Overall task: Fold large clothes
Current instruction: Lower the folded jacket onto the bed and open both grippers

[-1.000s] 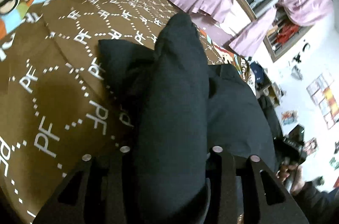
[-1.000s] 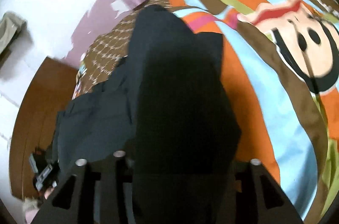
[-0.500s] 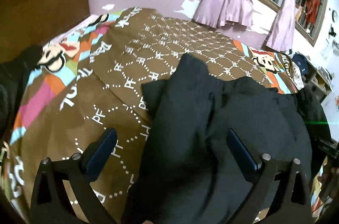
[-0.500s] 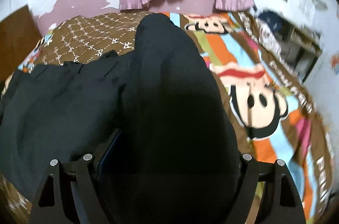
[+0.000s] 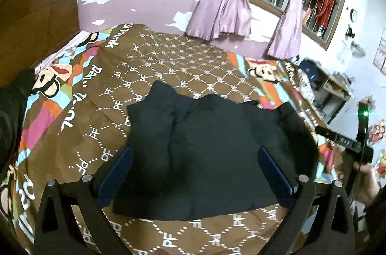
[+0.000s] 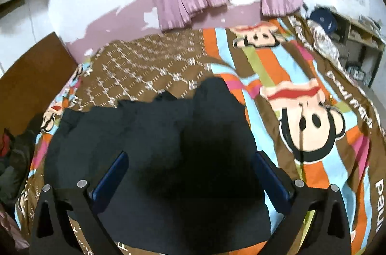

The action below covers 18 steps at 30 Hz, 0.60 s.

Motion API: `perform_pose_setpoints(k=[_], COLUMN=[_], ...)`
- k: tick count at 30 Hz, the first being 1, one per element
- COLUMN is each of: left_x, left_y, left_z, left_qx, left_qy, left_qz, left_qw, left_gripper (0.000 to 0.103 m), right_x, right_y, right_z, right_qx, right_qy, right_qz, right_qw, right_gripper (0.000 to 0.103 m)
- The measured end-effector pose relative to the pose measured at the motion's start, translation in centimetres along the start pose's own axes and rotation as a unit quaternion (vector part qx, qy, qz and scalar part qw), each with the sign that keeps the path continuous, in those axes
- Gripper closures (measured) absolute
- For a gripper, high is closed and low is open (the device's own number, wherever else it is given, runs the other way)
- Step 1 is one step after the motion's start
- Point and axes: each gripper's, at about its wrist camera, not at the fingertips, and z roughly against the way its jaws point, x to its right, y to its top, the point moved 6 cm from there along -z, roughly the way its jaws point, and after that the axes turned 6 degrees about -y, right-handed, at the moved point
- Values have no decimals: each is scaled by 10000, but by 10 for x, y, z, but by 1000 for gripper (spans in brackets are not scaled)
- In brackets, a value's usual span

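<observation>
A large black garment (image 5: 207, 149) lies folded over on the bed, a rough rectangle with uneven far edges. In the left wrist view my left gripper (image 5: 195, 153) hovers open above its near left part, its blue pads (image 5: 115, 173) spread wide with nothing between them. In the right wrist view the same black garment (image 6: 154, 149) spreads across the bed below my right gripper (image 6: 190, 163), which is also open and holds nothing. The right gripper's black body (image 5: 347, 141) with a green light shows at the right edge of the left wrist view, held by a hand.
The bed carries a brown patterned and striped cartoon cover (image 5: 183, 62). A wooden headboard (image 5: 36, 21) stands at the left, dark clothes (image 6: 14, 158) lie beside the bed. Pink curtains (image 5: 229, 2) hang at the window, shelves (image 6: 357, 47) stand at the right.
Both grippers were shut on the black garment a second ago. They have opened, let the cloth drop flat on the bed, and pulled back and up from it.
</observation>
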Motion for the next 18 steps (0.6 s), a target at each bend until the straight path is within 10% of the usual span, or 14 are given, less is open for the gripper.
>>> perform_pose_setpoints(k=[18], left_x=[51], left_y=[-33], left_z=[89], left_qx=[717], left_qy=[50], left_qz=[-618], left_qw=[9955], left_gripper=[2], right_x=[-81], right_y=[-58], right_z=[152], right_qx=[1035], right_qy=[412], right_qz=[755], right_qw=[9909], right_gripper=[0])
